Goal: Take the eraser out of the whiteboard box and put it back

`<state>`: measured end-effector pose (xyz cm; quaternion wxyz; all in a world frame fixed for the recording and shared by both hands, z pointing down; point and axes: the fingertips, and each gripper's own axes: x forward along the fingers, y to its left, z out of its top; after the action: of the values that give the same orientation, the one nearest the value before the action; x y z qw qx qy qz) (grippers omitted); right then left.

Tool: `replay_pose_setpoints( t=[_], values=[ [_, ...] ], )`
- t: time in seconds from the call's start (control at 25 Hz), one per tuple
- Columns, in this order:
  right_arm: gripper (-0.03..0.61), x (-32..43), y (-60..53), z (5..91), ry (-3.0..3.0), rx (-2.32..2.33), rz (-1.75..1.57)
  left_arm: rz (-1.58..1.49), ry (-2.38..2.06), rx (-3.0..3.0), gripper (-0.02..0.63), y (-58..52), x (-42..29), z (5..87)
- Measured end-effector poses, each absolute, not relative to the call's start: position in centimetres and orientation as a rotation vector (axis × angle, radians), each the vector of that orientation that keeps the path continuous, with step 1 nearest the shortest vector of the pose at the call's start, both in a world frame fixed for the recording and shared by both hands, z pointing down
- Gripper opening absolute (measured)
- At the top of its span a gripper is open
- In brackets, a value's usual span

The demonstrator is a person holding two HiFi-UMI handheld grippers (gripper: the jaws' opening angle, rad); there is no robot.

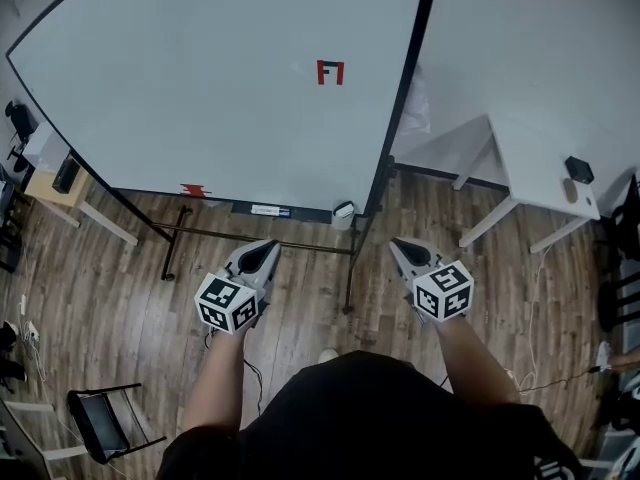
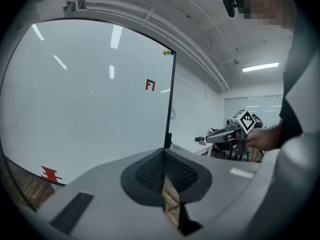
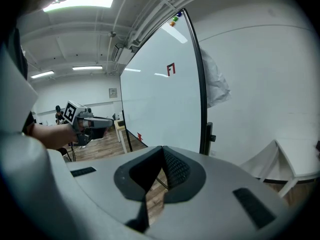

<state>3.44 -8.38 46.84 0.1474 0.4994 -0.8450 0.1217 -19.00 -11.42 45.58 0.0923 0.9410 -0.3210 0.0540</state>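
Left gripper [image 1: 268, 249] and right gripper [image 1: 398, 245], both clenched on nothing, before one whiteboard [image 1: 200, 88], one small box [image 1: 343, 214] at its lower right corner, eraser too small to make out, one desk [image 1: 545, 163] beside

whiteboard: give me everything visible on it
The whiteboard is large, white and mostly blank, black-framed, upright on a black stand on the wood floor. One red mark sits upper right, a second red mark at the bottom edge left. There are coloured magnets at a top corner and a small pale box at its lower right corner.
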Motion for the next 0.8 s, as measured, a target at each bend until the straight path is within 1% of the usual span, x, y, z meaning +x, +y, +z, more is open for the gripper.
replay_pose_setpoints(
  t=[0.32,0.8],
  values=[
    [-0.004,2.8,-8.7,46.8,-2.411,1.451,0.340,0.153,-0.915,2.815,0.011,-12.2,-19.2,45.4],
    [-0.004,4.8,-10.6,47.5,-2.419,1.499,0.364,0.205,-0.891,2.830,0.011,-14.5,-17.3,45.9]
  ],
)
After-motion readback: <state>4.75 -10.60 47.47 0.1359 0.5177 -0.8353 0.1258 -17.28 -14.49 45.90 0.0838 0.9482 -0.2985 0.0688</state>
